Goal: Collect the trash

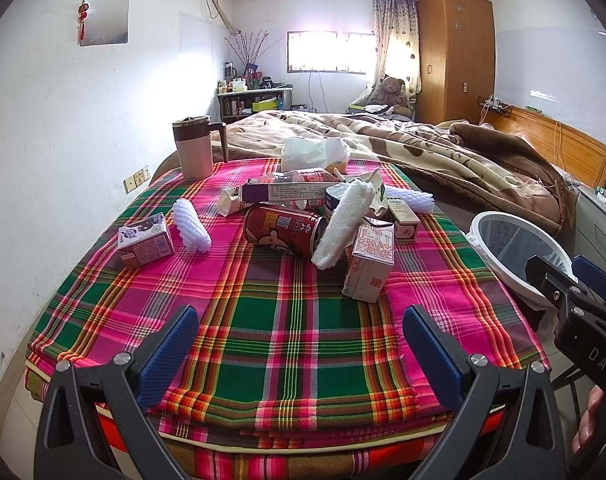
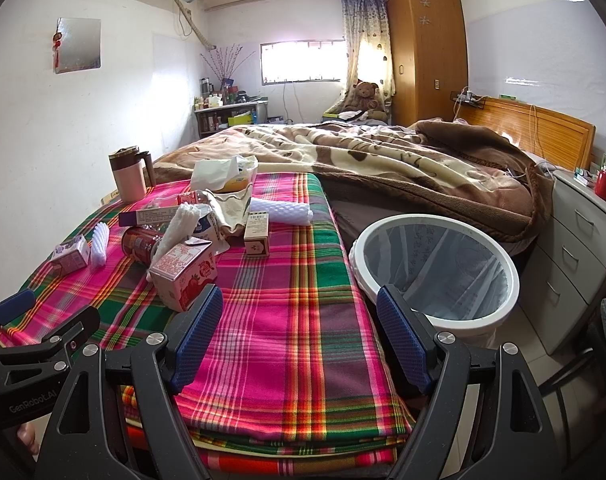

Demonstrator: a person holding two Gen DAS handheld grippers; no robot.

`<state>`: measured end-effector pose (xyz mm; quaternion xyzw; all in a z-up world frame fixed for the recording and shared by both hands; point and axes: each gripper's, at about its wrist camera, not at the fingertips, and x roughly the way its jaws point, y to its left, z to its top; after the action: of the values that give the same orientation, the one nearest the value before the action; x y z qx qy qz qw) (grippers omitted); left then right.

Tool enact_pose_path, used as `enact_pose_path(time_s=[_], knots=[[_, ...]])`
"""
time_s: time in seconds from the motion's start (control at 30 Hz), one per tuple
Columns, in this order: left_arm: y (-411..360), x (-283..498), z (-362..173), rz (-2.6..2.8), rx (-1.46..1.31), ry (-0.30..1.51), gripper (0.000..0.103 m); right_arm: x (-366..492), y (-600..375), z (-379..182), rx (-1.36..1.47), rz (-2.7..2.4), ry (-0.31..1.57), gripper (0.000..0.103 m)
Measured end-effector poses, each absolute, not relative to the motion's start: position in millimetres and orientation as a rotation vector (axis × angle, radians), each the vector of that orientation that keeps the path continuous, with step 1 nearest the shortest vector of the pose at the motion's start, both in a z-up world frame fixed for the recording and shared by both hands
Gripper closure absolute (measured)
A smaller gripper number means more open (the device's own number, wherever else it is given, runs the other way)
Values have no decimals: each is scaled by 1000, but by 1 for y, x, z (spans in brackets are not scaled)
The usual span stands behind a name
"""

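Observation:
Trash lies piled on the plaid cloth (image 1: 287,320): a red can (image 1: 283,230), a pink strawberry carton (image 1: 369,266), a purple carton (image 1: 145,240), white foam nets (image 1: 191,226), a long purple box (image 1: 283,192) and a small box (image 1: 403,218). The white bin (image 2: 439,272) with a clear liner stands right of the cloth. My left gripper (image 1: 299,344) is open and empty, near the cloth's front edge, short of the pile. My right gripper (image 2: 299,336) is open and empty, between the strawberry carton (image 2: 185,276) and the bin.
A pink lidded mug (image 1: 195,148) and a tissue pack (image 1: 315,152) stand at the cloth's far end. A brown blanket (image 2: 383,168) covers the bed behind. Grey drawers (image 2: 583,248) stand right of the bin. A white wall runs along the left.

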<state>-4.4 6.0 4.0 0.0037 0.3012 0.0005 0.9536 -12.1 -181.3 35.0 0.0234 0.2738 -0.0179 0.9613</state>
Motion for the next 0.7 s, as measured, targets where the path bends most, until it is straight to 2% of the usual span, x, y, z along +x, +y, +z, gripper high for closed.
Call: enact_pose_path(time_s=[0.7], knots=[[8,-7,5,0,7,616,0,-9,-182,34,43,-41,563,22]])
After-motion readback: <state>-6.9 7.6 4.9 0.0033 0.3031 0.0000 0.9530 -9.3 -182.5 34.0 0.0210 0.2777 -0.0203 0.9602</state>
